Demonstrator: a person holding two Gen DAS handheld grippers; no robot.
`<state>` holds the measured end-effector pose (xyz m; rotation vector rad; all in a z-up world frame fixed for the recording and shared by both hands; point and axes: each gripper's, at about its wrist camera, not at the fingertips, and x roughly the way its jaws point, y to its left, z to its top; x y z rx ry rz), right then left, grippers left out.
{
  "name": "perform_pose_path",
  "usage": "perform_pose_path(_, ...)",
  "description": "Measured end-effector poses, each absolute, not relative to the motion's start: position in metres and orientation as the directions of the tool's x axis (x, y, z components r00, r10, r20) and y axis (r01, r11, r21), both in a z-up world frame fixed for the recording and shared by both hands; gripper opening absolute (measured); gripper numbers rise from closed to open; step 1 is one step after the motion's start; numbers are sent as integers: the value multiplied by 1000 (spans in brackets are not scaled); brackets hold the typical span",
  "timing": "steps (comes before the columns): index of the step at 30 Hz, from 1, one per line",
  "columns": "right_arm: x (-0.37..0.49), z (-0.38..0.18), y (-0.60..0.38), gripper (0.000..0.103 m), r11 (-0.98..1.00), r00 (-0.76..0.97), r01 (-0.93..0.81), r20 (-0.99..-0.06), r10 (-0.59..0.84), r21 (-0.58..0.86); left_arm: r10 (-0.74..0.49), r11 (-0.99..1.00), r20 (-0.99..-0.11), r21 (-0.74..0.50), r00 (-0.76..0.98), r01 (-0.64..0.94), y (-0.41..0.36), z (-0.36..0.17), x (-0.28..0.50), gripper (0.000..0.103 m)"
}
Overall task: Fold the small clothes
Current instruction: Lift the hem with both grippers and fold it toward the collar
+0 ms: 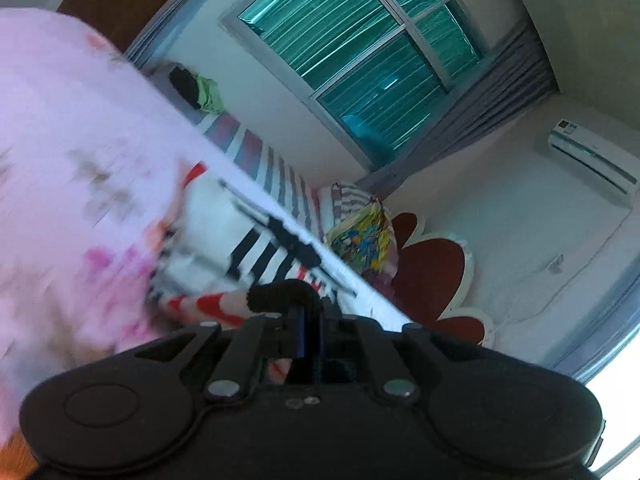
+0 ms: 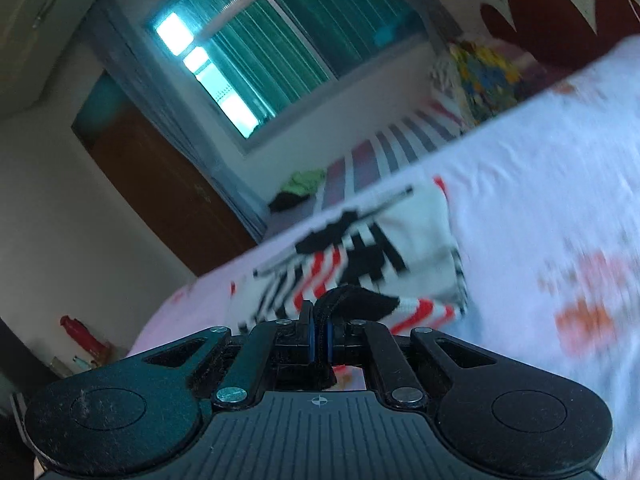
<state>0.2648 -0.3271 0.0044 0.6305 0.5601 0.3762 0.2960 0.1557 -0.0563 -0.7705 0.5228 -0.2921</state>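
A small white garment with black and red stripes lies on a pink floral sheet. My left gripper is shut on the garment's black-trimmed edge. In the right wrist view the same garment lies on the sheet, and my right gripper is shut on another part of its black edge. Both views are tilted and blurred by motion.
A striped bedspread runs behind the sheet, with a green and black cloth pile, a colourful pillow and a red flower-shaped headboard. A window with teal blinds, a brown door and an air conditioner are on the walls.
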Motion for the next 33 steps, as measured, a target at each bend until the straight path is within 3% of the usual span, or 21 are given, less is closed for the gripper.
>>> perform_pose_path(7,385,7,-338,5,718,789,-104,-382,481,689,-410,715,-377,-698,831,36,153,-40,408,6)
perform_pose_path(12,470,-16,-342,5,711,765,-70,-420,488,699,-400,749,-468,-662,788,-13,151,-72,498,6)
perform_pose_path(19,572,-92,-341,5,696,718,-13,-478,507,718,-368,798,-552,-601,749,-51,154,-125,583,6)
perform_pose_path(22,594,-108,-344,5,683,721,-37,-454,524,730,-382,806,-527,-592,759,-5,150,-132,595,16)
perform_pose_path(24,598,-110,-347,28,696,735,-29,-457,501,717,-371,793,-495,-609,786,-10,152,-132,592,52)
perform_pose_path(25,596,-109,-349,52,705,758,-41,-437,484,708,-345,796,-462,-606,817,-7,154,-130,587,57)
perform_pose_path(29,591,-103,-362,53,719,792,-65,-403,460,692,-323,836,-443,-548,837,33,155,-121,588,57)
perform_pose_path(33,595,-104,-350,52,794,748,-110,-476,462,598,-298,921,-558,-382,774,78,138,-118,606,53)
